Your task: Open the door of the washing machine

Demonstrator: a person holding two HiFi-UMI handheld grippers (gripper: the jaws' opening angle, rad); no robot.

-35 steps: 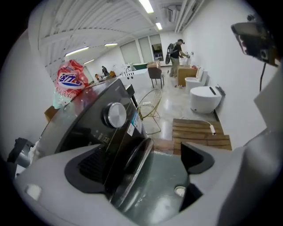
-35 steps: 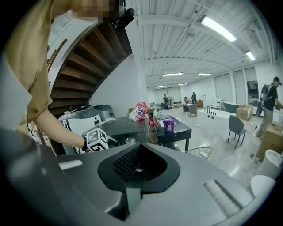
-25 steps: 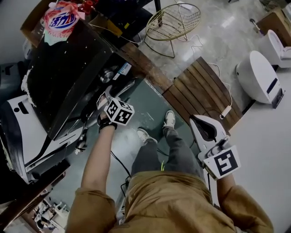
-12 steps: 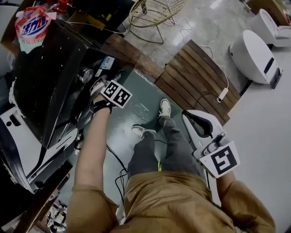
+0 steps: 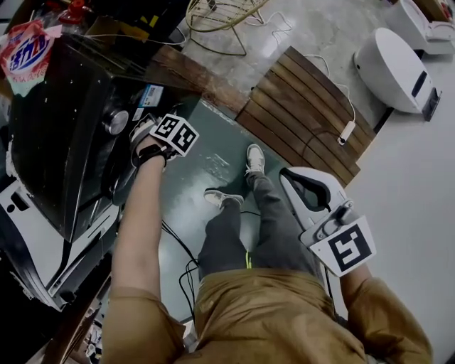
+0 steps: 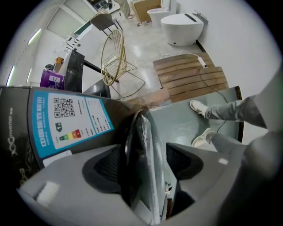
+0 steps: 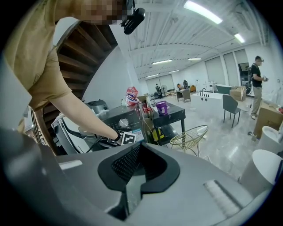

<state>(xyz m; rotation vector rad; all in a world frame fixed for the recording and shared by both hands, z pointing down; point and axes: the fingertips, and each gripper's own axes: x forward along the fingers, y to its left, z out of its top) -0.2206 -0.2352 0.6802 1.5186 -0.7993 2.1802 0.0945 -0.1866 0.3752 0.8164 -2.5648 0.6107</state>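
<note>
The dark washing machine (image 5: 64, 142) stands at the left of the head view, with a blue energy label (image 6: 70, 117) on its front. My left gripper (image 5: 136, 146) reaches down against that front. In the left gripper view the shiny, film-wrapped door edge (image 6: 142, 132) runs between the two pads of the left gripper (image 6: 143, 163). The jaws have just been closing around it, and a thin gap still shows at the right pad. My right gripper (image 5: 291, 181) hangs over the floor beside my right leg, away from the machine. Its pads (image 7: 126, 163) stand together with nothing between them.
A detergent bag (image 5: 28, 53) lies on top of the machine. A wooden slat platform (image 5: 306, 106), a gold wire chair (image 5: 220, 14) and a white toilet (image 5: 394, 67) stand on the floor beyond my shoes (image 5: 252, 158). Cables (image 5: 178, 249) trail by the machine. Another person (image 7: 256, 75) stands far off.
My left gripper has gone down the machine's front and tipped more steeply downward. The right gripper has sunk slightly. The head view has shifted, so the machine now sits further left.
</note>
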